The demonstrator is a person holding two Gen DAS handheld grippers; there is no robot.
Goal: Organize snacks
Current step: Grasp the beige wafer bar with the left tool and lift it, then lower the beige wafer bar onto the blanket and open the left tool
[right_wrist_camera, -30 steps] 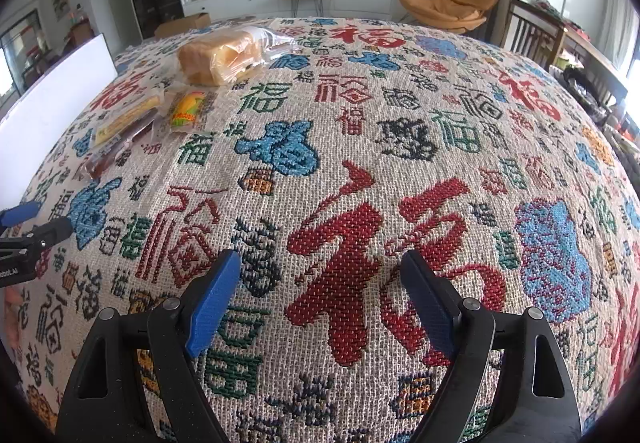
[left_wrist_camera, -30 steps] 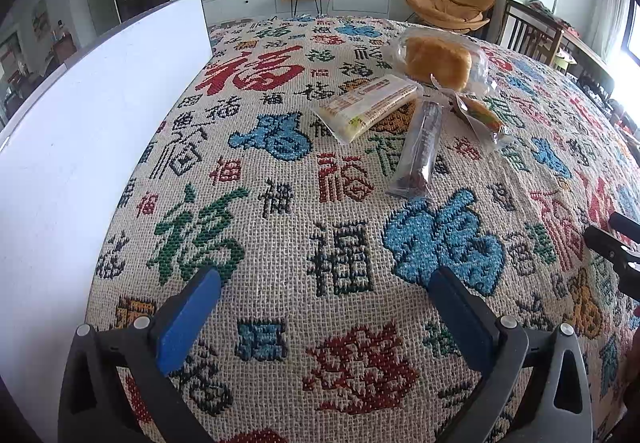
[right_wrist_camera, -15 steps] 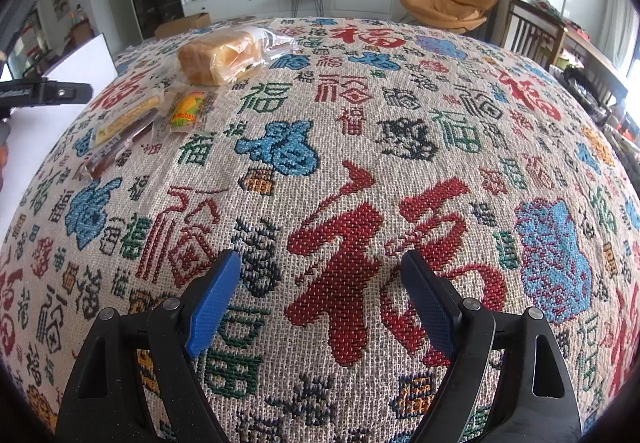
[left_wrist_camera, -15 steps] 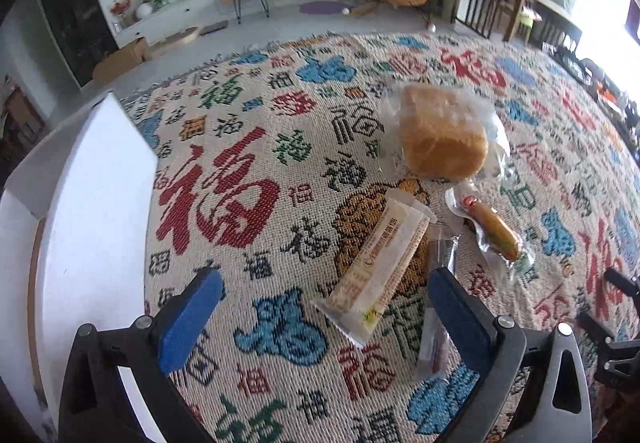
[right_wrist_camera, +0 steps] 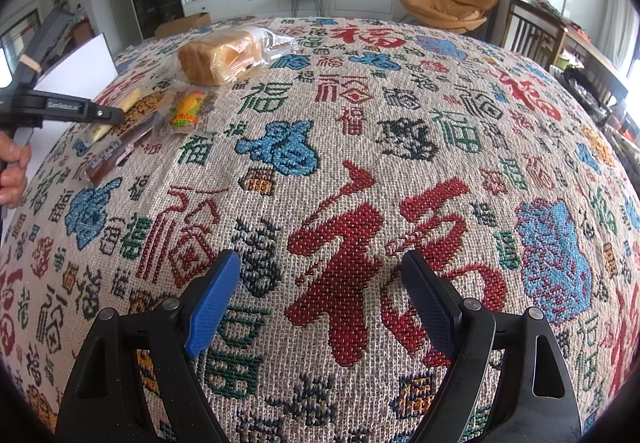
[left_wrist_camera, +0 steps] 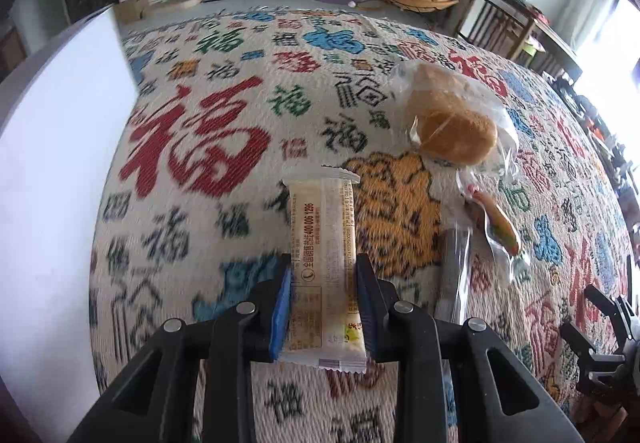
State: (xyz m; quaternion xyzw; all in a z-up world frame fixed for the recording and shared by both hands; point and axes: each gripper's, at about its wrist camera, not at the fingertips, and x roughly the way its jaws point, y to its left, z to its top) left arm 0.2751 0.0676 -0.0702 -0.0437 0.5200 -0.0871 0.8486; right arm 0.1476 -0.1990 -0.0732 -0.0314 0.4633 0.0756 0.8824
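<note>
My left gripper point(left_wrist_camera: 324, 275) has a cream wrapped snack bar point(left_wrist_camera: 324, 227) between its blue pads; the jaws are closing, and both pads touch the wrapper's sides. The bar lies on the patterned tablecloth point(left_wrist_camera: 200, 147). To its right lie a dark stick pack point(left_wrist_camera: 454, 275), a sausage in clear wrap point(left_wrist_camera: 500, 223) and a bagged bread loaf point(left_wrist_camera: 456, 123). My right gripper point(right_wrist_camera: 320, 283) is open above bare cloth with nothing between its fingers. In the right wrist view the left gripper point(right_wrist_camera: 116, 117) reaches over the bar point(right_wrist_camera: 130, 99), near the loaf point(right_wrist_camera: 220, 57).
A white board point(left_wrist_camera: 52, 163) stands along the table's left edge. A person's hand point(right_wrist_camera: 12, 171) holds the left gripper's handle. Chairs point(right_wrist_camera: 560, 39) stand past the table's right side. The right gripper point(left_wrist_camera: 600, 323) shows at the left wrist view's lower right.
The left gripper moved forward over the snacks and its jaws came in from wide open onto the cream snack bar. The right gripper stayed still and open.
</note>
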